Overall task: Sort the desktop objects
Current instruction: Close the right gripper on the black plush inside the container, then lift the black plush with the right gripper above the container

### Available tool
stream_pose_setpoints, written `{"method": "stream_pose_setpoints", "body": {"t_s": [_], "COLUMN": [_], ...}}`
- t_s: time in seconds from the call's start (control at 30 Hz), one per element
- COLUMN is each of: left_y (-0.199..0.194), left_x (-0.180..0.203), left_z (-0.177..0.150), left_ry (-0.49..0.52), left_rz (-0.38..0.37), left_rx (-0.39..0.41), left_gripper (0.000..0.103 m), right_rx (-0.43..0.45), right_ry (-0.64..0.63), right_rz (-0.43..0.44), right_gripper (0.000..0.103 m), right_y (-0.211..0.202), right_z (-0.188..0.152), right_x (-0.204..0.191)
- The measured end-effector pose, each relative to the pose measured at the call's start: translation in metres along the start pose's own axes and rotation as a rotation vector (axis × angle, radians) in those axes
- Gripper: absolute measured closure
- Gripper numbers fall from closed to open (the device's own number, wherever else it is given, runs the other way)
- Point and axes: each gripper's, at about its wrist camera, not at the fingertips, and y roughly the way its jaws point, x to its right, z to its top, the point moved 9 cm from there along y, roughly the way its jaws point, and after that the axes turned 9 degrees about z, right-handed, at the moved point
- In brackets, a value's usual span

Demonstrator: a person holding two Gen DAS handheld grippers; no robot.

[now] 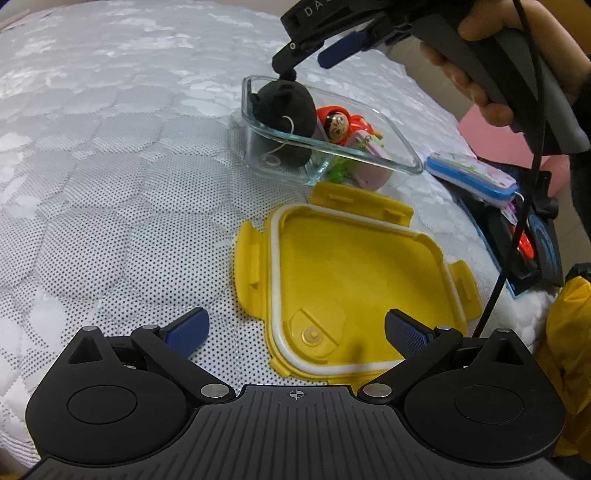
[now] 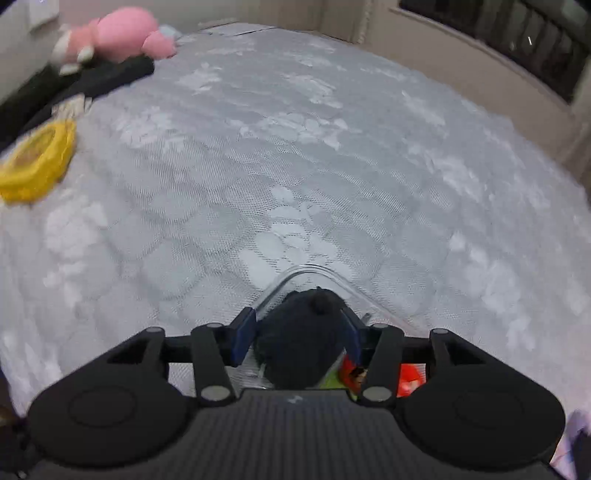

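A clear glass container [image 1: 402,147] sits on the white quilted bed. In it lie a black plush toy [image 1: 284,110], a red-hooded doll [image 1: 338,123] and a pink-purple item [image 1: 369,147]. The yellow lid [image 1: 351,273] lies upside down in front of it. My left gripper [image 1: 295,332] is open and empty, hovering over the lid's near edge. My right gripper [image 1: 314,55] hangs above the container, its jaws apart just above the plush. In the right wrist view the right gripper [image 2: 299,332] has its pads on either side of the black plush [image 2: 303,332], over the container [image 2: 314,273].
A blue-and-white case [image 1: 472,173] lies on dark items at the right edge of the bed. A pink plush [image 2: 118,33] and a yellow round object [image 2: 37,158] lie far off on the bed. Yellow fabric [image 1: 569,350] is at the right.
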Motion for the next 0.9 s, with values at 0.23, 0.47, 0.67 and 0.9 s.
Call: {"method": "stream_pose_setpoints", "body": {"t_s": [0.23, 0.47, 0.67, 0.9], "left_y": [-0.002, 0.0, -0.002, 0.002], "left_x": [0.007, 0.003, 0.007, 0.007], "left_z": [-0.004, -0.003, -0.004, -0.005], "left_ry": [0.035, 0.012, 0.039, 0.037], "left_rz": [0.004, 0.006, 0.006, 0.011], "left_rx": [-0.002, -0.005, 0.0, -0.009], "left_gripper": [0.0, 0.0, 0.0, 0.0], "right_rx": [-0.023, 0.101, 0.214, 0.163], "right_ry": [0.183, 0.277, 0.555, 0.424], "right_rz": [-0.033, 0.05, 0.198, 0.217], "right_gripper": [0.055, 0.064, 0.102, 0.055], "right_y": [0.037, 0.035, 0.021, 0.01], "right_z": [-0.003, -0.018, -0.029, -0.025], "right_x": [0.017, 0.027, 0.055, 0.039]}}
